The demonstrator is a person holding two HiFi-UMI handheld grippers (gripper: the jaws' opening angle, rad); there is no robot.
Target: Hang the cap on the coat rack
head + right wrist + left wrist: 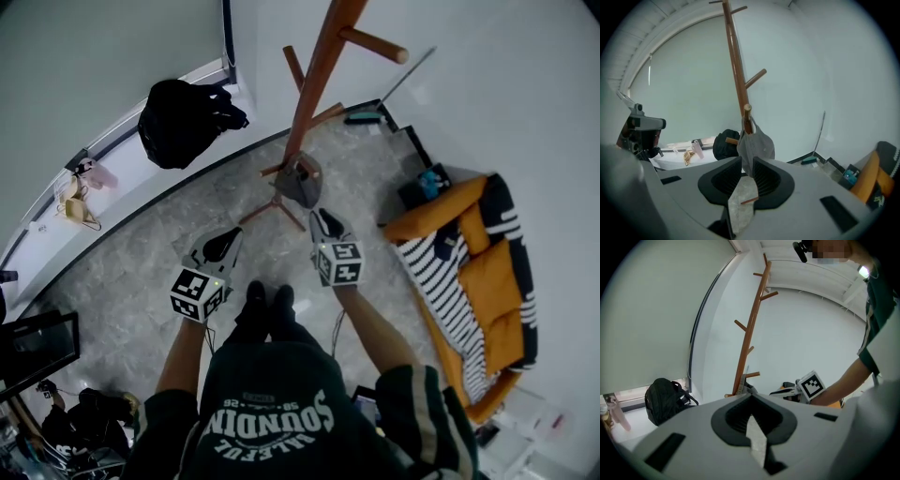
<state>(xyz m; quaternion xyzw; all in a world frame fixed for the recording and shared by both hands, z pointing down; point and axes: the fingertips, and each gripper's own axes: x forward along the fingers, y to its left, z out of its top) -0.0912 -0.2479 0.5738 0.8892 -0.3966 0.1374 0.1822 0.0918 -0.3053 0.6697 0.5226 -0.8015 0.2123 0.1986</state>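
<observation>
Two tools over grey marble floor (141, 272) face the brown wooden coat rack (314, 84) bearing a grey fabric cap (757, 143): left tool (228, 239) pressed together, right tool (323, 220) spread, empty.

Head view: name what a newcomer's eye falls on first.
The tall wooden coat rack rises at top centre. The grey cap hangs on one of its low pegs, just ahead of the right gripper. A black backpack sits by the wall at upper left, and orange cushions with a striped cloth fill the right side.
</observation>
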